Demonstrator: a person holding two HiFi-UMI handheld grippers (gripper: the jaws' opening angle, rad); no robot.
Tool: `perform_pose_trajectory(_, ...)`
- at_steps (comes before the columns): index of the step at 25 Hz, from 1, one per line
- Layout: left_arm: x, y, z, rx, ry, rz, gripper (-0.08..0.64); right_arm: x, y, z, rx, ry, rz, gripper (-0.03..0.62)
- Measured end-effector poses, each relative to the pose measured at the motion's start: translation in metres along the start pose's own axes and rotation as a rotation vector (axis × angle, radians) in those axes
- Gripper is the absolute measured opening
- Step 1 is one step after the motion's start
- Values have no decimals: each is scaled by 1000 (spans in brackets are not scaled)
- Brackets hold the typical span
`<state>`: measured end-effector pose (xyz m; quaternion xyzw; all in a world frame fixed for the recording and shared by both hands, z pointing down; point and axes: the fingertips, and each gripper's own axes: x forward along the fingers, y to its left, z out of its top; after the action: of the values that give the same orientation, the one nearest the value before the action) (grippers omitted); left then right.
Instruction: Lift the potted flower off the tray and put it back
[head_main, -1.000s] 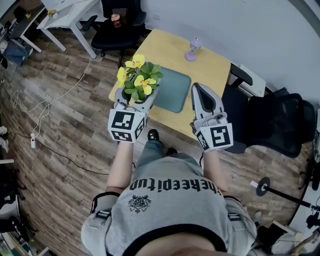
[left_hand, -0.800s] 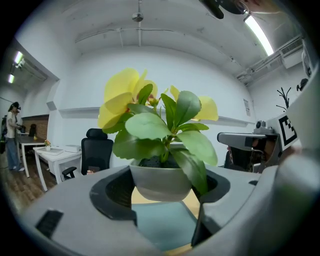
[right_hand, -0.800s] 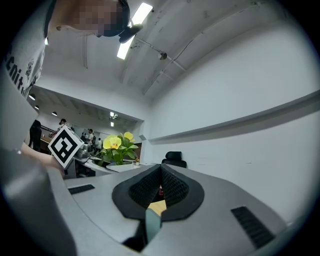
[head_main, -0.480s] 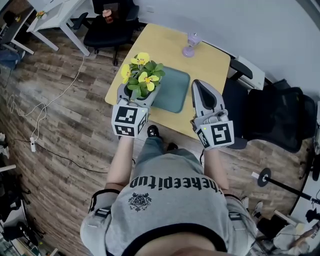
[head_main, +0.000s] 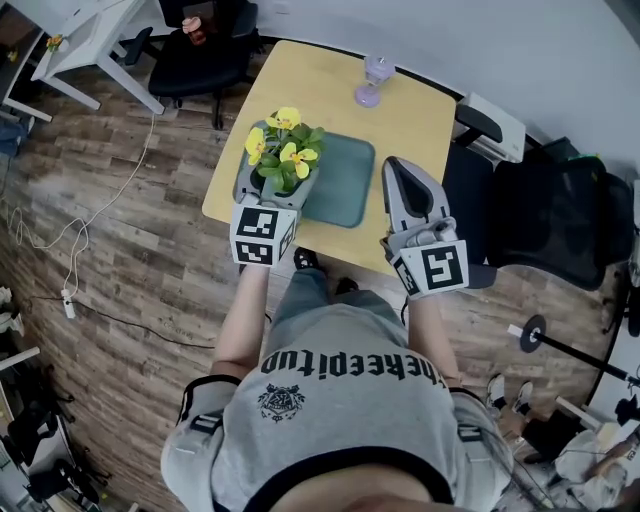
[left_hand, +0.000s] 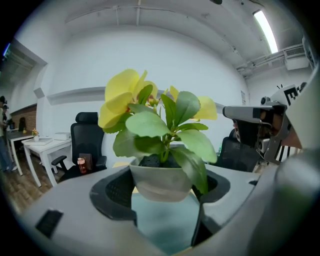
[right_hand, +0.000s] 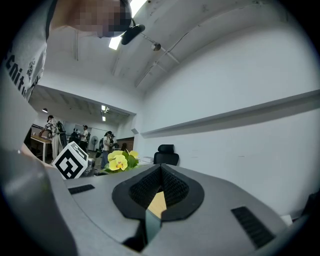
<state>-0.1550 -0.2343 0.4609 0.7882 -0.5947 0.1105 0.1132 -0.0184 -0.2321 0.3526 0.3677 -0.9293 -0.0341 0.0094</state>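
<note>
L tool (head_main: 277, 185) clamped on pot (left_hand: 159, 182), one pad each side just under the rim. Flower (head_main: 280, 155) upright. Pot looks clear of tray (head_main: 345, 185): teal shows under its base in L gripper view, and head view puts it over the tray's left edge. R tool (head_main: 400, 180) has jaws together w/ nothing between, hanging over the near right part of table (head_main: 320, 85), beside the tray but apart from it. Judged step: lift done, put-back to come. To do it well: hold pot level, shift it toward R tool until the base is over tray's middle rather than its edge, then lower straight down w/o tilt. Let the base sit flat before easing the clamp. Open only enough to free the rim, then back out low along the tool's own line. One big leaf (left_hand: 192, 170) droops over the right-hand pad and could snag on the way out, so go slow there. R tool not needed; best left where it is. Views: head view gives pot vs tray edges, but foliage hides pot wall and pads. L gripper view gives grip and the gap under the base, but not tray limits. R gripper view confirms its shut jaws, w/ a sliver of table and tray through the slit and the flower off to its left.
</note>
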Motion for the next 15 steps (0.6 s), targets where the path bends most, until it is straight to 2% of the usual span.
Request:
perform_pose_trajectory(11, 43, 1, -35, -30, 85, -78, 344, 10, -18, -14, 7, 45, -63, 2)
perform_pose_trajectory(15, 57, 0, -49, -18, 125, -97, 344, 10, -25, -19, 8, 56, -87, 2)
